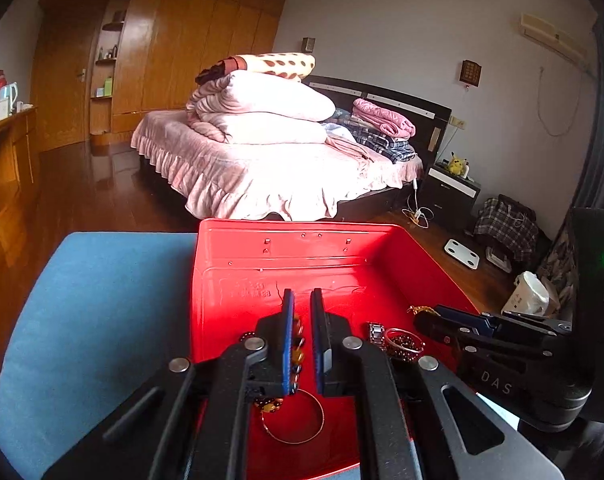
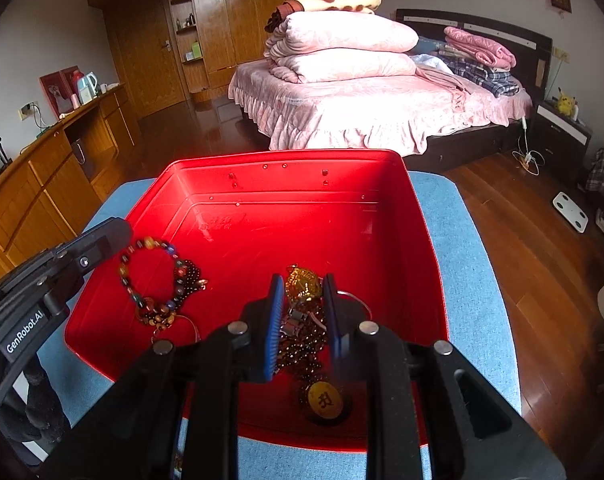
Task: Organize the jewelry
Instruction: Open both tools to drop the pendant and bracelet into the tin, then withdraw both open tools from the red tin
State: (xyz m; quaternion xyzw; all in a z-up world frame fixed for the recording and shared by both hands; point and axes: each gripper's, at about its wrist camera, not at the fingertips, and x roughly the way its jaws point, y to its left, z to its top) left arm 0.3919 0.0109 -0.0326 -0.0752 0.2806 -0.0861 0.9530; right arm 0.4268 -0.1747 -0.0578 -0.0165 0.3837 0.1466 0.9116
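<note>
Our red tray (image 2: 418, 216) of jewelry (image 2: 157, 280) sits on a blue cushion (image 2: 474, 280) before the pink bed (image 2: 382, 108); left gripper (image 1: 302, 304) nearly closed and empty, right gripper (image 2: 302, 292) narrowly parted around dark beads (image 2: 302, 344), grip unclear

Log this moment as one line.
left claw: shut, beside bead bracelet | right claw: over gold pendant | red box: jewelry inside
</note>
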